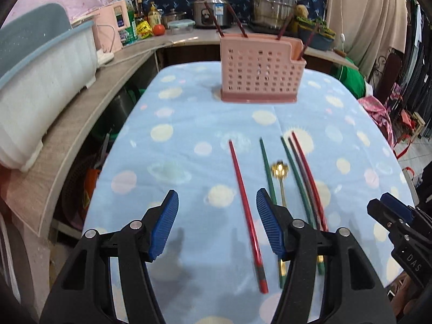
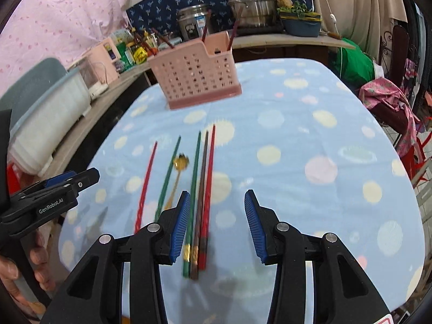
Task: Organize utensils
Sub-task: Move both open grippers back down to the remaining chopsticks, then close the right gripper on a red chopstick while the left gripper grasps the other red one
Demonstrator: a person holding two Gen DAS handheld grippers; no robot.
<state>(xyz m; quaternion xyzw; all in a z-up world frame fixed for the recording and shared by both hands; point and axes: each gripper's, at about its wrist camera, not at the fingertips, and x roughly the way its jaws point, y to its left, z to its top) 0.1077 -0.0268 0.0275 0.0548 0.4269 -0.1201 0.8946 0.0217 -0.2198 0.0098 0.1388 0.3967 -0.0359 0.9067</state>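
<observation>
A pink perforated utensil holder (image 1: pixel 260 74) stands at the far side of the table, with several dark red chopsticks in it; it also shows in the right wrist view (image 2: pixel 195 74). Several chopsticks lie on the cloth: a lone red chopstick (image 1: pixel 244 205), a green one (image 1: pixel 267 167), then a green, brown and red group (image 2: pixel 201 197). A gold spoon (image 1: pixel 280 171) lies among them. My left gripper (image 1: pixel 217 216) is open above the cloth, just left of the lone red chopstick's middle. My right gripper (image 2: pixel 217 216) is open, with the group between its fingers near the left pad.
The table wears a light blue cloth with pale dots (image 2: pixel 297 140). A counter on the left carries a white dish rack (image 1: pixel 40 91), bottles and a tomato. Pots (image 1: pixel 272 2) stand behind. Pink cloth (image 2: pixel 386 100) and clutter lie at the right edge.
</observation>
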